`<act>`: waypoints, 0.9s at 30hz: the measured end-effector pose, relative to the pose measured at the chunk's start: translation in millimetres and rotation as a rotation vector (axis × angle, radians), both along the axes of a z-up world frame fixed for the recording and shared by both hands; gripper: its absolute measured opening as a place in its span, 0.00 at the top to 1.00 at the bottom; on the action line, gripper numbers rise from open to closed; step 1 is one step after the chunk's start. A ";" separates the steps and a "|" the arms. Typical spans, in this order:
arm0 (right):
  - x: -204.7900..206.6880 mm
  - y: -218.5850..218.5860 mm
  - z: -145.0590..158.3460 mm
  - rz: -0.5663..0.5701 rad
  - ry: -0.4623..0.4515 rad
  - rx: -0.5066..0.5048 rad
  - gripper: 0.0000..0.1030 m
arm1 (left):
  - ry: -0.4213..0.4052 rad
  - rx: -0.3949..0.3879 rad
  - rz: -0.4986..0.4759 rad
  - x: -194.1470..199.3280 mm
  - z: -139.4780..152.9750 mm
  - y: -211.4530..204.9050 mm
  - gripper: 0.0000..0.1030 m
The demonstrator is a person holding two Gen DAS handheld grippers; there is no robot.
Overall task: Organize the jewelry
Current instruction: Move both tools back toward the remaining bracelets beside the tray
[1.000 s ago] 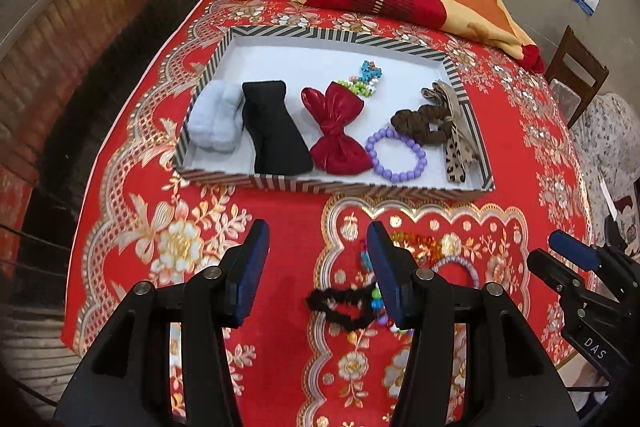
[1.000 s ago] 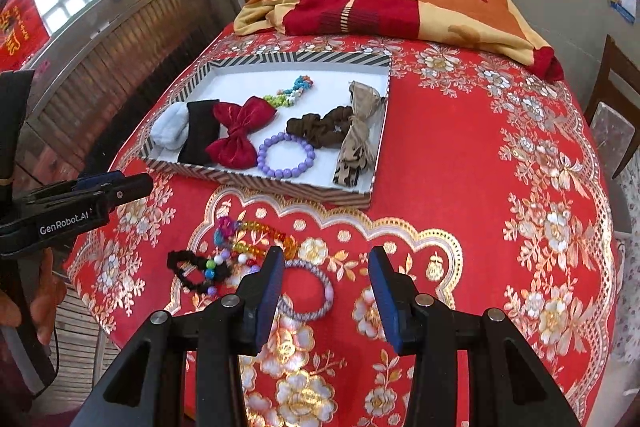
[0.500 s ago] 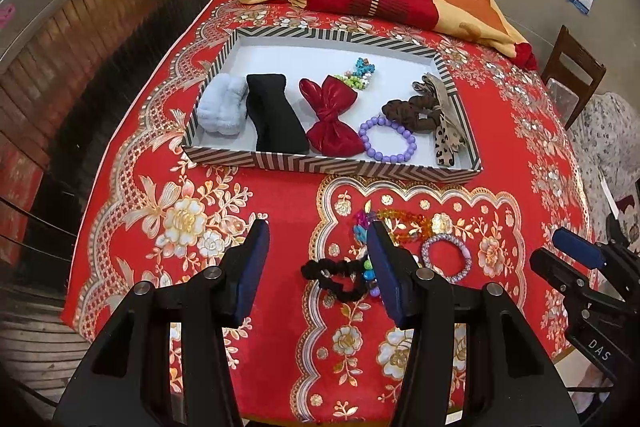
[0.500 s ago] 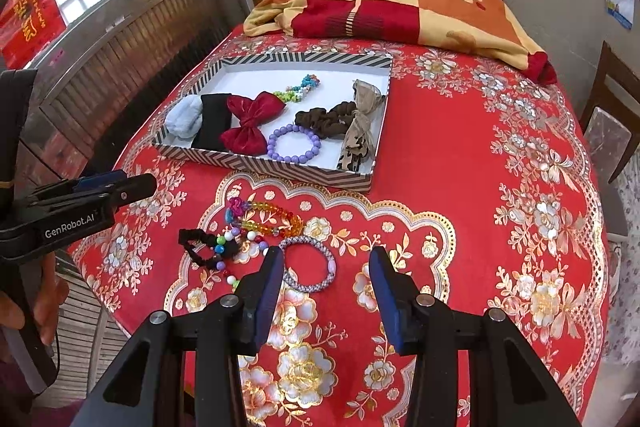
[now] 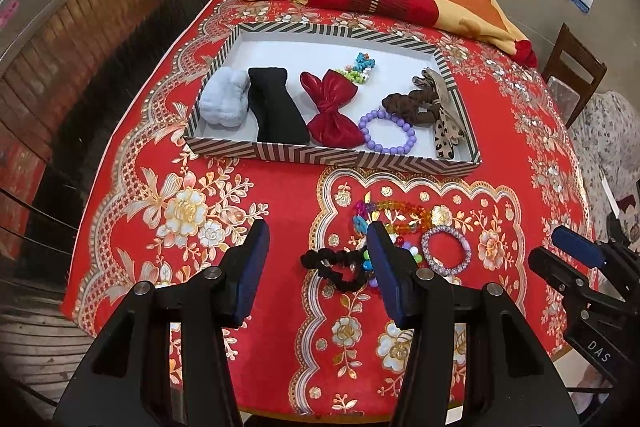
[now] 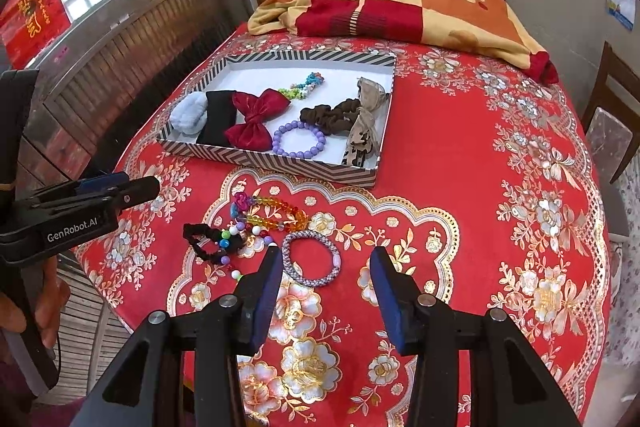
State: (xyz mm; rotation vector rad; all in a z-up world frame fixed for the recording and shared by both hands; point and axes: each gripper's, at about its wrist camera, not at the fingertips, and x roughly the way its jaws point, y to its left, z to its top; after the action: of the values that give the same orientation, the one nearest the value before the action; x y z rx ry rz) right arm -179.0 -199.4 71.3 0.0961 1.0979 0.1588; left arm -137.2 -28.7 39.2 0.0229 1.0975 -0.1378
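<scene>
2 grippers angled steeply down, short of striped tray (image 5: 332, 157) | left gripper (image 5: 318, 259): jaws parted, empty, over black scrunchie (image 5: 340, 267) | right gripper (image 6: 324, 281): jaws parted, empty, over silver beaded bracelet (image 6: 312, 261) | both pieces on tablecloth (image 6: 460, 167) outside tray

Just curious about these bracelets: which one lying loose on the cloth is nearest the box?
The rainbow bead bracelet, amber and orange. The silver-lilac woven bracelet and multicoloured bead string lie farther from the striped box.
</scene>
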 end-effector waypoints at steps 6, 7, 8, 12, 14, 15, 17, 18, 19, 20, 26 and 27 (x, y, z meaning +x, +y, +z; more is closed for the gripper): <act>0.8 4.6 -3.2 0.008 0.012 -0.002 0.58 | 0.014 -0.001 0.001 -0.7 -3.7 2.4 0.51; 1.0 5.4 -3.5 0.008 0.013 -0.002 0.58 | 0.016 0.000 0.001 -0.3 -4.1 2.8 0.51; 1.1 5.6 -3.6 0.009 0.014 -0.002 0.58 | 0.017 0.001 0.001 -0.2 -4.4 3.2 0.51; 2.7 8.1 -5.2 0.010 0.018 -0.004 0.58 | 0.023 0.002 0.002 1.3 -5.5 5.4 0.51; 3.2 9.1 -6.2 0.011 0.021 -0.004 0.58 | 0.025 0.005 0.003 2.1 -6.7 6.8 0.51; 3.7 9.9 -7.0 0.011 0.023 -0.005 0.58 | 0.029 0.005 0.005 2.5 -7.6 7.9 0.51; 4.9 11.0 -8.4 0.012 0.027 -0.005 0.58 | 0.036 0.003 0.007 3.6 -9.0 9.7 0.51; 5.1 11.2 -8.9 0.012 0.028 -0.005 0.58 | 0.038 0.003 0.007 3.8 -9.7 10.8 0.51; 5.8 11.1 -9.9 0.010 0.030 -0.006 0.58 | 0.041 0.003 0.009 4.2 -10.4 12.1 0.51; 6.8 10.3 -11.9 0.006 0.035 -0.007 0.58 | 0.044 0.000 0.011 4.7 -11.1 13.7 0.51; 9.8 2.2 -28.7 -0.013 0.072 -0.003 0.58 | 0.099 -0.073 0.037 11.2 -20.6 34.5 0.48; 9.7 1.0 -31.8 -0.016 0.079 0.000 0.58 | 0.109 -0.090 0.042 11.8 -23.1 38.7 0.44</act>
State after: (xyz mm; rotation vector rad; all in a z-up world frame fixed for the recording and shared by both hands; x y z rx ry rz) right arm -169.3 -198.4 39.4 0.1118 1.1756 0.1414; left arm -125.3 10.0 16.0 -0.0893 1.1993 -0.1517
